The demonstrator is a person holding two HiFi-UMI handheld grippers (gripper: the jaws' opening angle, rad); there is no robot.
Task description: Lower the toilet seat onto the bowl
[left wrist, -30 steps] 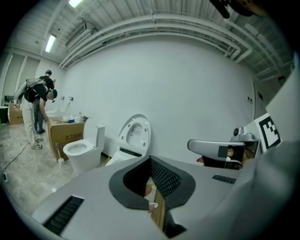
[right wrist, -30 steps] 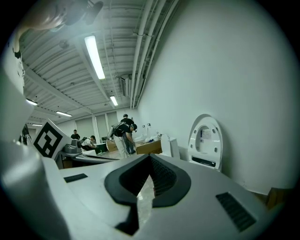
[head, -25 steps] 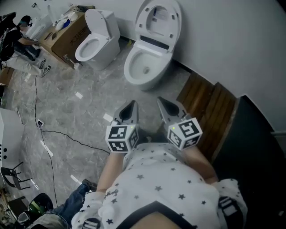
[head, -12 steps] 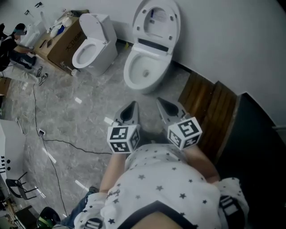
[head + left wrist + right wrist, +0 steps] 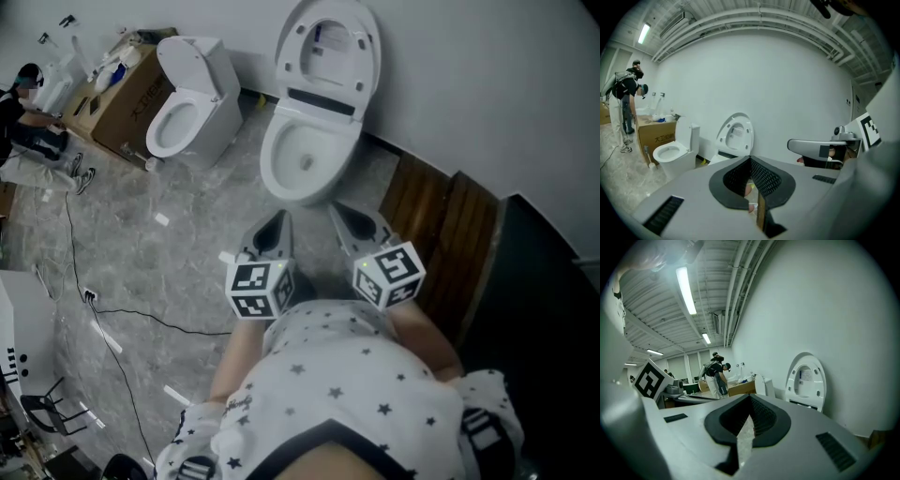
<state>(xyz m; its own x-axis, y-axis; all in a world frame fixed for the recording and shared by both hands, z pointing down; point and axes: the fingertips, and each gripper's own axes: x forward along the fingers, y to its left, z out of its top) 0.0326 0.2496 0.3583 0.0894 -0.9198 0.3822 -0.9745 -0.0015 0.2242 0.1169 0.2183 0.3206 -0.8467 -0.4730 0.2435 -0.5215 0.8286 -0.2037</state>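
**Raised seat ahead, both tongs shut and empty**

Grey marble-look floor (image 5: 178, 244) runs up to a plain white wall, and the toilet for the job stands against that wall at twelve o'clock from the person. Its toilet seat (image 5: 328, 47) is upright, leaning back on the wall above the open bowl (image 5: 305, 155). A second toilet (image 5: 183, 103) and a cardboard box (image 5: 131, 84) sit off at about ten o'clock, and a slatted wooden panel (image 5: 441, 220) lies at three o'clock.

The left gripper (image 5: 277, 225) and right gripper (image 5: 342, 217) are side by side, pointing at the bowl but well short of it. Each has its jaws pressed together with nothing between them.

The seat looks like rigid moulded plastic, smooth and glossy, so it is likely slippery under the pads. It should be light and should swing freely on its hinge at the six o'clock end. Once tipped past upright it could drop and slam on the porcelain. The best hold is probably the free rim at the twelve o'clock edge, farthest from the hinge. There it can be pinched or hooked from behind and its descent braked all the way down.
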